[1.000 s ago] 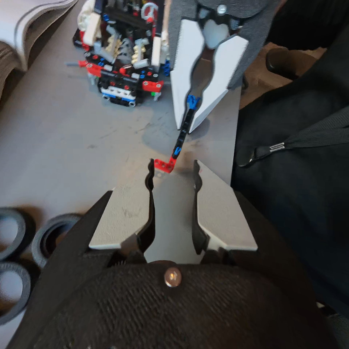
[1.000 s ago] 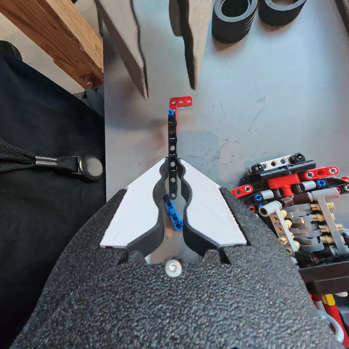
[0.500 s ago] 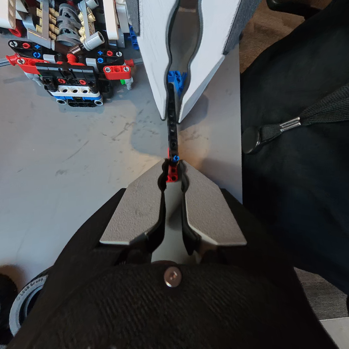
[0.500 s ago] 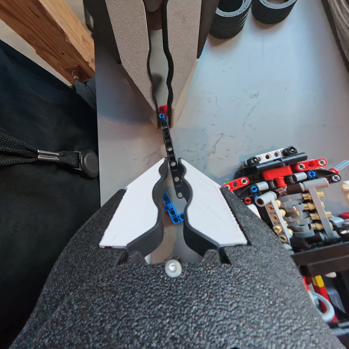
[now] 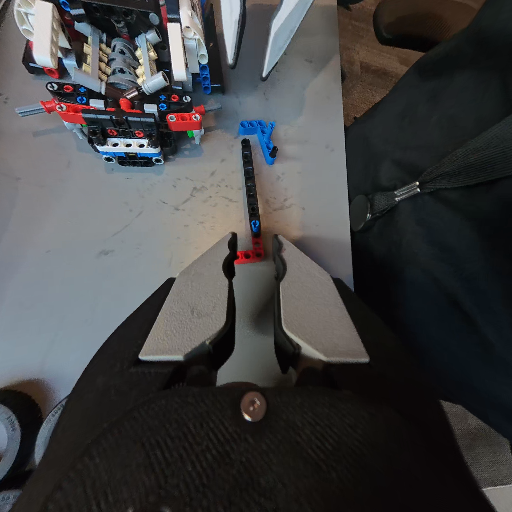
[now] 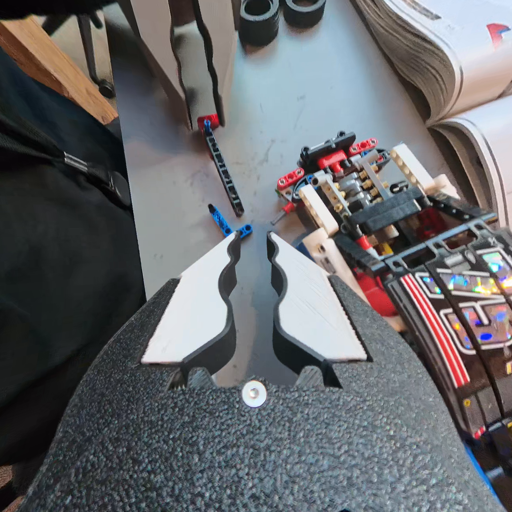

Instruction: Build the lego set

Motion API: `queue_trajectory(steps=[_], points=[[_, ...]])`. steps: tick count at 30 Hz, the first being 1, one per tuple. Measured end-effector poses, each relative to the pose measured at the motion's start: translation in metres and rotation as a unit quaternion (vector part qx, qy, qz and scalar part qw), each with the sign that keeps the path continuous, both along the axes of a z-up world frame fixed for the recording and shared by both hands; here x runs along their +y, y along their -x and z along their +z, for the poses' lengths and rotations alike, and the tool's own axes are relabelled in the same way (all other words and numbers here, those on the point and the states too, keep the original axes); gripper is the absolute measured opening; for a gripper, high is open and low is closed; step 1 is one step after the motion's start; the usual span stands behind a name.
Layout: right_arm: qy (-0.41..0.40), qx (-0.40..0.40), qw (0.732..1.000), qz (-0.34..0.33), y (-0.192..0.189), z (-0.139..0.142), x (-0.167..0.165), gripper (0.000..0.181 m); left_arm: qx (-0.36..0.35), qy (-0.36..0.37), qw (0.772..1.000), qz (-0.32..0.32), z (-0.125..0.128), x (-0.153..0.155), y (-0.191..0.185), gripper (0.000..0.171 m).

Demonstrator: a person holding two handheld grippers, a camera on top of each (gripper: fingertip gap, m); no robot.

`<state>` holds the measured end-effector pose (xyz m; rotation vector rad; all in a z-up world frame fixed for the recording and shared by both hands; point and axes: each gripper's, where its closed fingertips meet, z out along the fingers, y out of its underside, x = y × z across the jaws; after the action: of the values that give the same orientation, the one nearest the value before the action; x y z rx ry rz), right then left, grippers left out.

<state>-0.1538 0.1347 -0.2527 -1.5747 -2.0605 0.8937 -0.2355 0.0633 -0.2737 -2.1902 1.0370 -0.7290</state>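
A long black beam [image 5: 250, 182] with a red L-piece [image 5: 249, 254] pinned to its near end lies flat on the grey table [image 5: 110, 235]. My left gripper [image 5: 254, 239] is open, its tips either side of the red L-piece. A blue L-piece [image 5: 260, 138] lies loose beside the beam's far end. My right gripper [image 6: 253, 235] is open and empty, its tips just behind the blue L-piece [image 6: 221, 221]. In the right wrist view the beam [image 6: 224, 169] runs to the red piece [image 6: 207, 120] between the left gripper's fingers [image 6: 166, 69]. The part-built Lego car [image 6: 388, 221] stands to the right.
The car [image 5: 116, 83] sits at the far left in the left wrist view. Black tyres [image 6: 259, 22] stand at the far end, one also near me [image 5: 13, 429]. An open instruction book [image 6: 443, 55] lies behind the car. The table edge [image 5: 343, 166] and a person's dark clothing [image 5: 429, 249] are close. About 12 centimeters separates my left fingertips from my right. It is some 4 centimeters from my right tips to the blue L-piece [image 5: 260, 138].
My right gripper let go of the black beam, opened and drew back. My left gripper, shut on the red L-piece half a second ago, has opened. The joined pieces now lie on the table.
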Motion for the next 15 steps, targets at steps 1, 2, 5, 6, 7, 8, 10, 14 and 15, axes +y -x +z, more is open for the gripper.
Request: queue_trajectory(steps=[1, 2, 5, 6, 7, 8, 10, 14, 15], points=[[-0.004, -0.002, 1.000, 0.000, -0.004, -0.001, 0.001, 0.018, 0.001, -0.001, 1.000, 0.002, 0.003, 0.000, 0.002, 0.023], [-0.011, -0.002, 1.000, 0.003, -0.007, -0.003, 0.001, 0.019, 0.003, -0.005, 1.000, 0.006, 0.006, 0.001, 0.004, 0.023], [-0.035, 0.000, 0.999, 0.024, -0.011, -0.006, -0.005, 0.019, -0.002, -0.011, 1.000, 0.014, 0.016, 0.004, 0.001, 0.025], [-0.046, 0.003, 0.998, 0.031, -0.011, -0.008, -0.007, 0.019, -0.005, -0.009, 1.000, 0.012, 0.019, 0.004, -0.003, 0.026], [-0.057, 0.003, 0.998, 0.034, -0.010, -0.010, -0.007, 0.019, -0.003, -0.009, 1.000, 0.008, 0.021, 0.005, -0.007, 0.026], [-0.065, 0.002, 0.997, 0.040, -0.009, -0.012, -0.008, 0.019, 0.006, -0.011, 1.000, 0.007, 0.021, 0.007, -0.010, 0.027], [-0.080, 0.003, 0.995, 0.053, -0.007, -0.016, -0.009, 0.021, 0.020, -0.012, 1.000, 0.003, 0.021, 0.012, -0.018, 0.028], [-0.093, 0.024, 0.992, 0.082, 0.001, -0.018, -0.017, 0.023, 0.047, -0.004, 0.999, -0.007, 0.017, 0.025, -0.034, 0.029], [-0.094, 0.031, 0.991, 0.088, 0.003, -0.018, -0.019, 0.023, 0.060, -0.001, 0.998, -0.012, 0.013, 0.027, -0.037, 0.030]])
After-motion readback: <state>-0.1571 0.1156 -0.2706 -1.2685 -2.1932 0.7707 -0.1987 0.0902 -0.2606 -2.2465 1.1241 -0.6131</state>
